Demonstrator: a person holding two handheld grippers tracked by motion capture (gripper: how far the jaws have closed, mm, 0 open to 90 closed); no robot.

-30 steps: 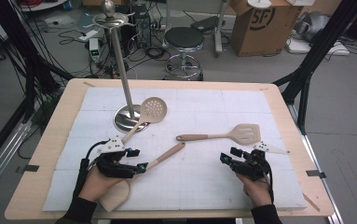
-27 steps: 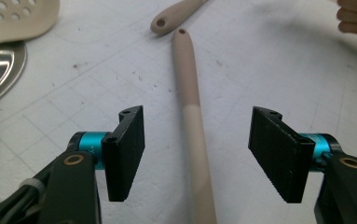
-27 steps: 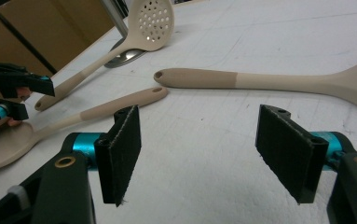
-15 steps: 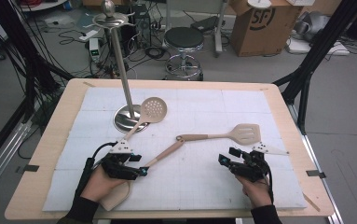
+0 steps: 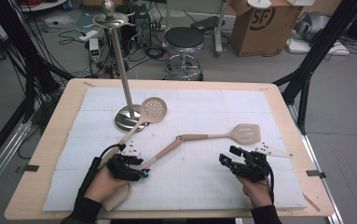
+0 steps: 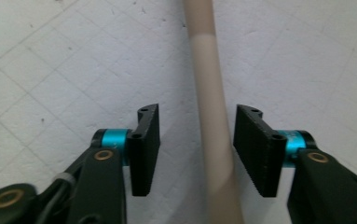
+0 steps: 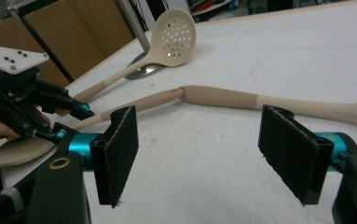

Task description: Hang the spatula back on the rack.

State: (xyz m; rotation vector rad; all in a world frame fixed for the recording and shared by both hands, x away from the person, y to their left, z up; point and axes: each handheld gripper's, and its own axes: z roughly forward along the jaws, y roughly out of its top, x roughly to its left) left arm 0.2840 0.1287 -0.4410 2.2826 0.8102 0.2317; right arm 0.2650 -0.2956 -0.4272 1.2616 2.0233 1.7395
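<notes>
While the left gripper (image 6: 197, 154) straddles the beige handle of the wooden spoon (image 6: 212, 116), jaws half open and just now closing with the handle between them but not yet pressed, the grip will go best if the handle is centred between the pads and squeezed squarely, low against the white mat (image 5: 204, 186). That spoon lies near the table's front left, its handle tip touching the handle end of the slotted spatula (image 5: 241, 134). Left hand (image 5: 104, 184) is low and points forward; the right gripper (image 7: 197, 154) hovers wide open and empty near the front right.
</notes>
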